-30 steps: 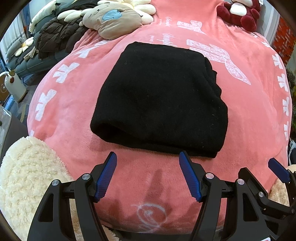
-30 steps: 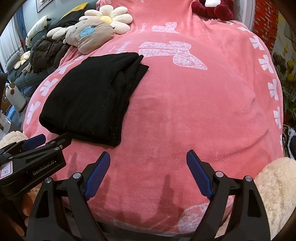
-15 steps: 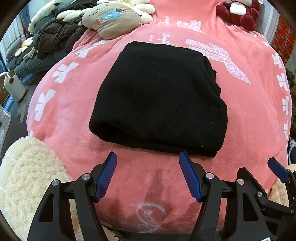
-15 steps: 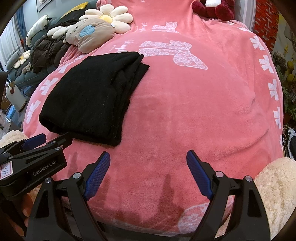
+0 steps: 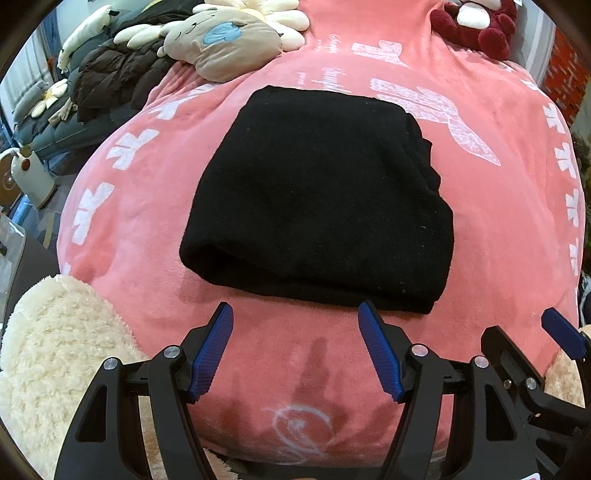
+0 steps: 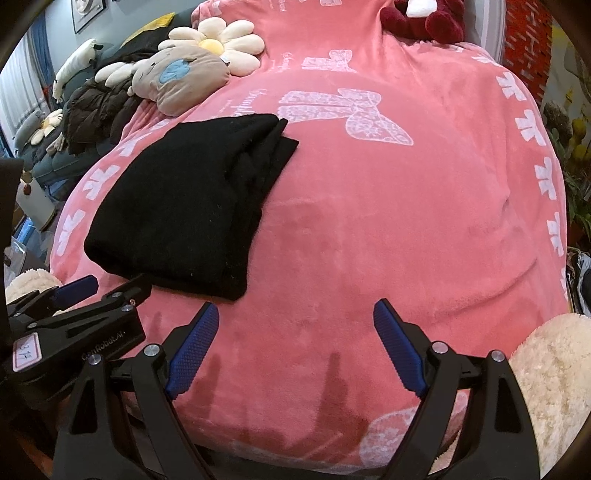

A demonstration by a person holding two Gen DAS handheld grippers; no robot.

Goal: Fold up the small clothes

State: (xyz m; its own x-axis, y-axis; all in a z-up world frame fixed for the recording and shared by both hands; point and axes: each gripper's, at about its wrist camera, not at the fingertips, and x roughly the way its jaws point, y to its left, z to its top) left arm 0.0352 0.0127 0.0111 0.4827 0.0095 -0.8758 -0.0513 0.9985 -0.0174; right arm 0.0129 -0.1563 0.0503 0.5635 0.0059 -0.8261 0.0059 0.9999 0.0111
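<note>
A: Start with the biggest thing. What fills the frame?

B: The pink blanket [image 5: 498, 229], spread over the bed with white bows printed along its edges. It takes up nearly all of both views.

A: And the garment?

B: The black garment [image 5: 317, 206] lies on the blanket at the centre of the left wrist view, and at centre left of the right wrist view [image 6: 192, 206]. It is already a compact, layered rectangle: a rounded fold at its lower left, stacked edges showing along its right side.

A: So which step is this?

B: I would judge the folding is done or nearly so (the layers on the right edge sit a little uneven, so a tidy-up may be wanted). Neither tool touches the cloth.

A: The tongs?

B: The left gripper [image 5: 295, 332] has its blue pads spread wide, holding nothing, just below the garment's near edge. The right gripper [image 6: 295, 332] is likewise wide apart and empty, low in its frame over bare blanket, right of the garment's near corner.

A: What does the next move call for?

B: Either a light pinch on the offset right edge to square it, or taking the whole stack by its near edge to set it aside. Thick soft layers would need a deep bite.

A: Anything smaller?

B: A beige plush pillow [image 5: 221, 48] at upper left and a dark red plush toy [image 5: 476, 22] at upper right.
</note>
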